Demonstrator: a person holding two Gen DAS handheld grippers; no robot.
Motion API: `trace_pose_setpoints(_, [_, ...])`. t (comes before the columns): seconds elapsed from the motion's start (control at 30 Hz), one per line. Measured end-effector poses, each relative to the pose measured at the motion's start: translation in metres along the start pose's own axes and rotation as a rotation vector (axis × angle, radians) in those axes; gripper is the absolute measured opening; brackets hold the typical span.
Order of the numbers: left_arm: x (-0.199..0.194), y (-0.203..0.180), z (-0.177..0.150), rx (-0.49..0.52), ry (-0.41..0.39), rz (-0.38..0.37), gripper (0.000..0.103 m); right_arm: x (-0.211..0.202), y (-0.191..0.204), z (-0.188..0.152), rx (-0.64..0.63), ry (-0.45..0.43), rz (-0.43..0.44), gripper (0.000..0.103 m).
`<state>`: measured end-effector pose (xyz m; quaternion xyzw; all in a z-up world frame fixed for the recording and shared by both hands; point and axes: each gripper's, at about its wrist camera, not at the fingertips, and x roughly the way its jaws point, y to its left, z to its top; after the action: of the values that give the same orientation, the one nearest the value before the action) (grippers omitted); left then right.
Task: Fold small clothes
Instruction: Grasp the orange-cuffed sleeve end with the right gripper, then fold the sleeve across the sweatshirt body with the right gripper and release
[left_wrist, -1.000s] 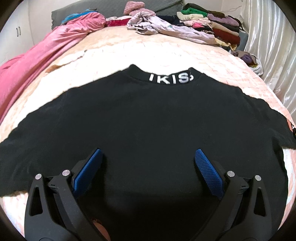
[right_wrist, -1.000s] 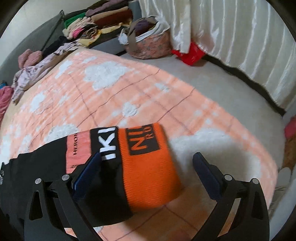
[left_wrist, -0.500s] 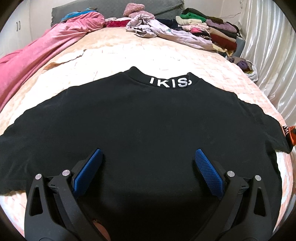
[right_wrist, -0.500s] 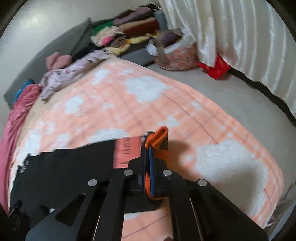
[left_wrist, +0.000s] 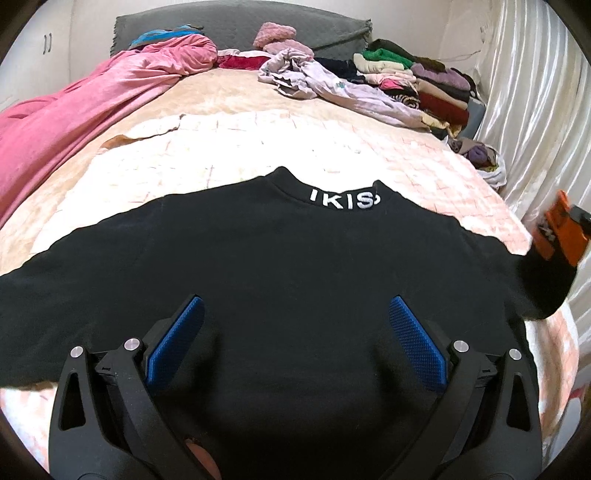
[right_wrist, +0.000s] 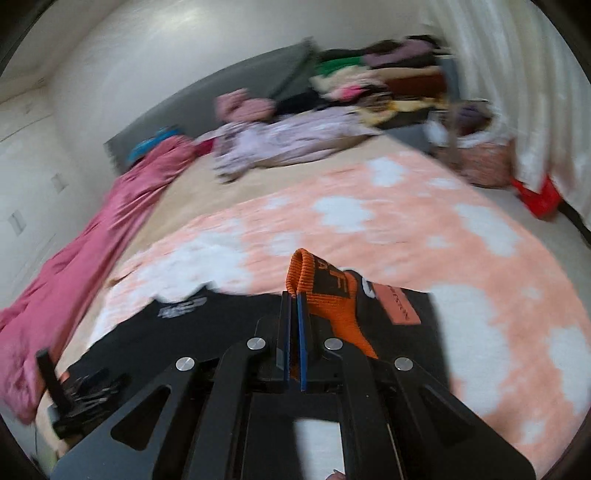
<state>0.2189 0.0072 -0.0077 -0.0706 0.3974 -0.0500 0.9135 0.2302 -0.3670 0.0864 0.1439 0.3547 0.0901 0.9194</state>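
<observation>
Bed with peach-and-white patterned blanket (left_wrist: 424, 162); black long-sleeved sweatshirt with white lettering at the collar (left_wrist: 280, 258) spread flat across it, collar away from camera. Its ribbed orange cuff (right_wrist: 328, 295) is lifted off the blanket at the right edge. Right hand-held gripper (right_wrist: 293, 306) clamped on that cuff. Left hand-held gripper (left_wrist: 295, 325) over the sweatshirt's lower middle, jaws wide, nothing between them
</observation>
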Motion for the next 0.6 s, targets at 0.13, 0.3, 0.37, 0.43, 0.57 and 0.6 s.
trace_pose_setpoints(0.13, [-0.006,0.008,0.002,-0.015,-0.004,-0.01,0.094,0.032,0.061,-0.001,-0.063,0.061,0.11,0.002])
trace_pose_setpoints(0.3, [-0.001,0.021,0.002,-0.044,0.012,-0.017,0.094,0.072,0.127,-0.01,-0.123,0.136,0.226,0.004])
trace_pose_setpoints(0.37, [0.002,0.024,0.001,-0.056,0.024,-0.036,0.094,0.083,0.143,-0.014,-0.13,0.157,0.252,0.004])
trace_pose_setpoints(0.43, [0.005,0.025,0.0,-0.061,0.032,-0.054,0.094,0.088,0.151,-0.015,-0.133,0.166,0.285,0.011])
trace_pose_setpoints(0.57, [0.013,0.02,0.0,-0.072,0.063,-0.123,0.079,0.089,0.143,-0.019,-0.14,0.148,0.247,0.02])
trace_pose_setpoints(0.6, [0.017,0.017,0.0,-0.073,0.076,-0.142,0.073,0.09,0.139,-0.022,-0.14,0.147,0.222,0.02])
